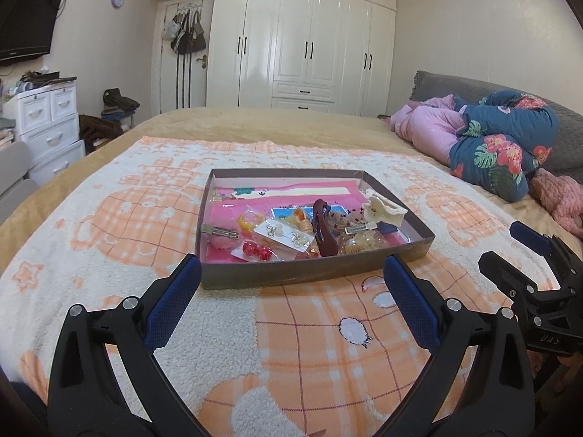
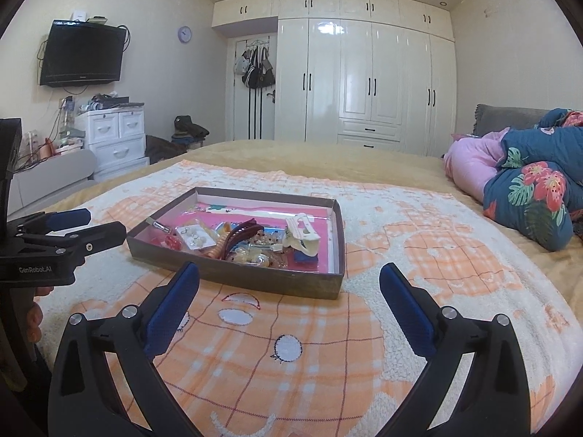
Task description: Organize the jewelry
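Note:
A shallow brown box lid (image 1: 233, 276) (image 2: 233, 276) with a pink lining sits on the bed blanket. It holds mixed jewelry: a dark red hair claw (image 1: 322, 231) (image 2: 237, 236), a cream hair claw (image 1: 382, 209) (image 2: 302, 235), silver clips (image 1: 220, 231), an earring card (image 1: 288, 236) (image 2: 195, 236), red beads (image 1: 255, 250) and an orange ring (image 1: 247, 220). My left gripper (image 1: 291, 280) is open and empty just in front of the box. My right gripper (image 2: 289, 284) is open and empty, near the box's front right corner. Each gripper shows in the other's view (image 1: 510, 251) (image 2: 91, 224).
An orange-and-white plaid blanket (image 1: 328, 346) (image 2: 291, 364) covers the tan bed. Pink and blue floral quilts (image 1: 492, 145) (image 2: 528, 193) lie at the right. White drawers (image 1: 47, 123) and a wall TV (image 2: 82, 52) stand at the left, a wardrobe (image 2: 364, 73) behind.

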